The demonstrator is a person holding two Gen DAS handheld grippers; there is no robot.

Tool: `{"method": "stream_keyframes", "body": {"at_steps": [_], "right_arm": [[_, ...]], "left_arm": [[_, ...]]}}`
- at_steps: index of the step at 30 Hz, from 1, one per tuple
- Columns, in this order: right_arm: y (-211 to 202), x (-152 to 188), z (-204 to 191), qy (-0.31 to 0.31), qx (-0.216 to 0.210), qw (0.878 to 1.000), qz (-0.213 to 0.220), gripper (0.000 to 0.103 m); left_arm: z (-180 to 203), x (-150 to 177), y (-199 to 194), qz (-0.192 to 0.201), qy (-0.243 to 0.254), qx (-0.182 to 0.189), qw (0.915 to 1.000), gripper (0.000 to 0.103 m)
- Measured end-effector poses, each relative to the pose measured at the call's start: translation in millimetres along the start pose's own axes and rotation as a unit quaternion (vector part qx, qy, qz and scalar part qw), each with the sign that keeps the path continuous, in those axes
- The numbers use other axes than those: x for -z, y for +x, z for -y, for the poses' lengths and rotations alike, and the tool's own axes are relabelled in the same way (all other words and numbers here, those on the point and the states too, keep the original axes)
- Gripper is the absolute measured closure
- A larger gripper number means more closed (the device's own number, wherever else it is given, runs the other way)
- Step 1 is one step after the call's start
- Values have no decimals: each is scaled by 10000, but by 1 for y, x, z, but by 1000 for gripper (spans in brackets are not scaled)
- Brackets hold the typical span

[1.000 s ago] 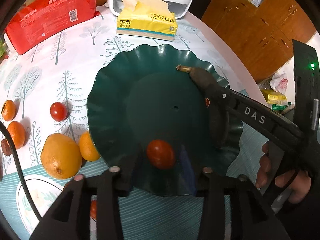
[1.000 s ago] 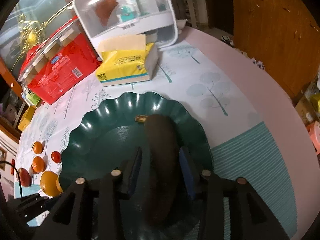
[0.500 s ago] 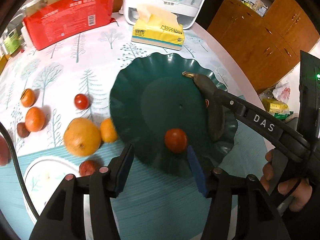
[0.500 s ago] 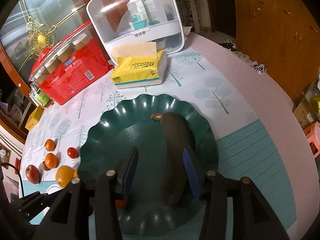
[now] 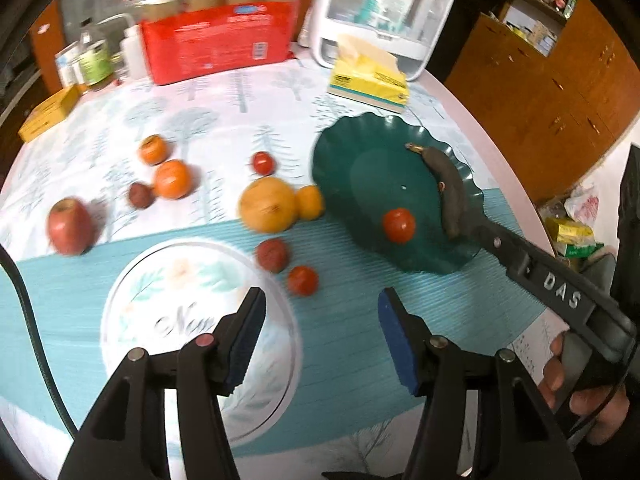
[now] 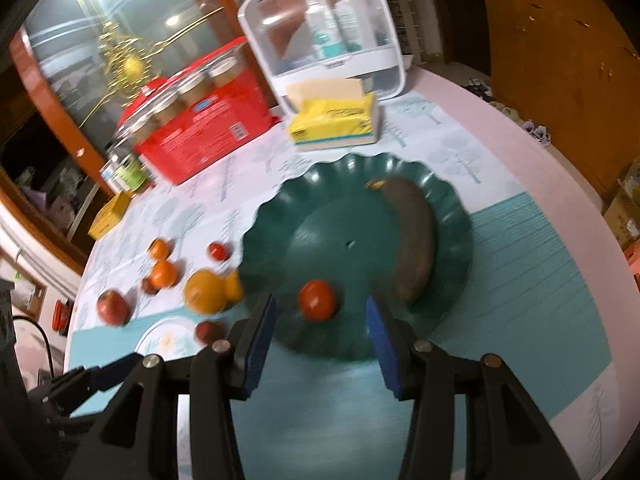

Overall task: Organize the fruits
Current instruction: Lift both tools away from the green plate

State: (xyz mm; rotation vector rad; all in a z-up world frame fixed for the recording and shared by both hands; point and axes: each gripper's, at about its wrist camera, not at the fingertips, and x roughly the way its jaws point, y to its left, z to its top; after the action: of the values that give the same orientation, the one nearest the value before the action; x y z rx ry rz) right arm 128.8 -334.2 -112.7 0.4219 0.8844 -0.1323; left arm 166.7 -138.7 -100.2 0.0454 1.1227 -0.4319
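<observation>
A dark green scalloped plate (image 5: 360, 140) (image 6: 280, 220) holds a red tomato (image 5: 399, 225) (image 6: 317, 300) and a blackened banana (image 5: 450, 184) (image 6: 412, 240). Left of it on the cloth lie a large orange fruit (image 5: 267, 204) (image 6: 205, 291), small oranges (image 5: 172, 179), tomatoes (image 5: 303, 280), a dark plum (image 5: 272, 255) and a red apple (image 5: 70, 226) (image 6: 113, 307). My left gripper (image 5: 320, 336) is open and empty above the near mat. My right gripper (image 6: 318, 338) is open and empty, just short of the plate's near rim.
A white floral plate (image 5: 132, 280) lies near left. A yellow tissue pack (image 5: 368, 80) (image 6: 332, 124), a red box (image 5: 216, 40) (image 6: 200, 136) and a white organiser (image 5: 384, 4) (image 6: 320, 28) stand at the back. The table's right edge (image 6: 560, 168) curves away.
Both grippers have opened and pulled back from the green plate. The tomato and the banana stay lying in the plate. More of the table and loose fruit shows.
</observation>
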Motion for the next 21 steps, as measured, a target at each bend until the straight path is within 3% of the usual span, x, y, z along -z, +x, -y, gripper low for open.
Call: {"method": "stream_keyframes", "body": {"at_steps": [9,21], "right_arm": [[-18,37,-45,-388,-254,9989,-100,56],[-9,73,-87,-191,-77,9993,-302,56]], "left_arm": [[-50,33,-44,147,-412,-419,9982,41],[-124,48,-70,-202,-394,-699,9966,33]]}}
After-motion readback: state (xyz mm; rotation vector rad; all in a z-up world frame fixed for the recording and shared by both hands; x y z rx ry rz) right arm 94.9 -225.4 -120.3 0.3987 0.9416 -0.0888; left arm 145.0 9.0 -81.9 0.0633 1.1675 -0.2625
